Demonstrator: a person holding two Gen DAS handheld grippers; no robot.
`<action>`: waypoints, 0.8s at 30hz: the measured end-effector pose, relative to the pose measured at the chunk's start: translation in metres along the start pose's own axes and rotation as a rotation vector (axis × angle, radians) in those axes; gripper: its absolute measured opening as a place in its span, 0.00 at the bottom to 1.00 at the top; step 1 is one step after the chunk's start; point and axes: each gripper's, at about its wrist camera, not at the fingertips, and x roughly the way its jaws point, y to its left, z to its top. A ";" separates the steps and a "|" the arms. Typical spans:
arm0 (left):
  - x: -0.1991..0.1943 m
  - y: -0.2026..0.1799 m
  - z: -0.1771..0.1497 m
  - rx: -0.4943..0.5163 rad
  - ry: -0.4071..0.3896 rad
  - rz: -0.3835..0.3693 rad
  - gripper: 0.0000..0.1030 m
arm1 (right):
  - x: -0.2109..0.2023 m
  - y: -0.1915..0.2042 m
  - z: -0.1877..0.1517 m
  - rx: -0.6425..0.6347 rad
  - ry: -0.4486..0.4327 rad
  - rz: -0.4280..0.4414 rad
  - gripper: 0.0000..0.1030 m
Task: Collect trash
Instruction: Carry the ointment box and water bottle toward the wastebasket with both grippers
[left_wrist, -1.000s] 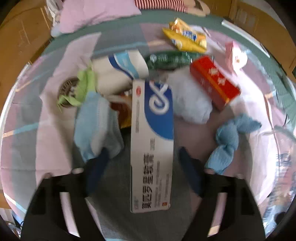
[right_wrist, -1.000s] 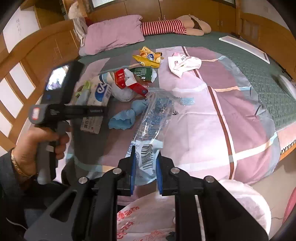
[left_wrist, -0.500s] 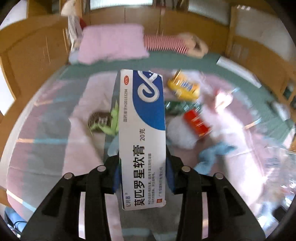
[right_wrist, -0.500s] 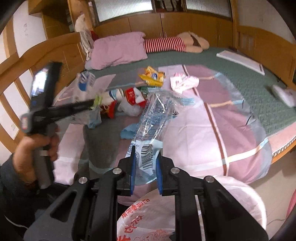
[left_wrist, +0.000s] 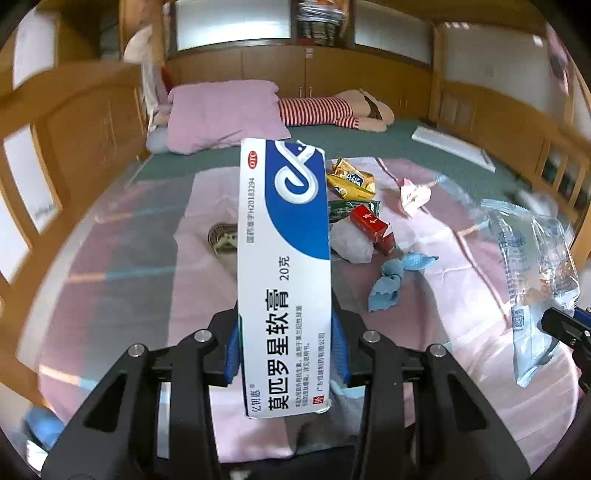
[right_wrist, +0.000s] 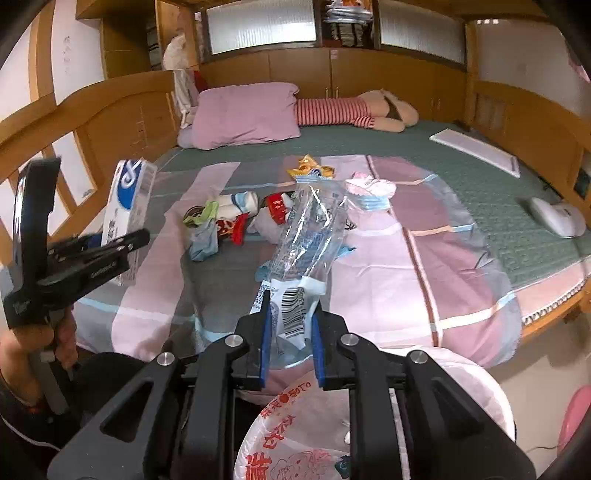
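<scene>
Left wrist view: the left gripper (left_wrist: 284, 347) has its jaws closed in on a long blue-and-white ointment box (left_wrist: 283, 273), pads pressing both long sides near the lower third. The jaws have just been closing, and the box now sits between them, lifted clear of the bed (left_wrist: 122, 266). The box looks like light, stiff cardboard, probably empty and easy to crush; a hold across the narrow sides near the middle should keep it from pivoting. The leftover trash pile (left_wrist: 358, 232) of wrappers, a red carton and blue tissue lies beyond on the pink cover. At the right edge a clear plastic bag (left_wrist: 532, 266) shows.

Right wrist view: the right gripper (right_wrist: 290, 339) is nearly closed, pinching the barcode end of the clear plastic bag (right_wrist: 310, 232), which sticks up and forward over the bed (right_wrist: 461, 229). The film looks thin, floppy and slippery, so it likely needs a tight pinch on a bunched edge. A white trash bag (right_wrist: 295, 435) with red print opens right beneath the gripper. On the left, the left gripper (right_wrist: 122, 243) holds the ointment box (right_wrist: 127, 199) in the air.
</scene>
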 end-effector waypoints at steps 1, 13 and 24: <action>-0.001 0.005 -0.002 -0.020 0.001 -0.022 0.38 | -0.002 0.003 0.000 -0.003 -0.007 -0.012 0.19; -0.006 0.071 -0.018 -0.146 0.033 -0.065 0.38 | 0.013 0.074 0.001 -0.051 0.019 -0.016 0.19; -0.016 0.078 -0.024 -0.151 0.014 -0.071 0.38 | 0.001 0.094 0.005 -0.091 -0.009 -0.038 0.19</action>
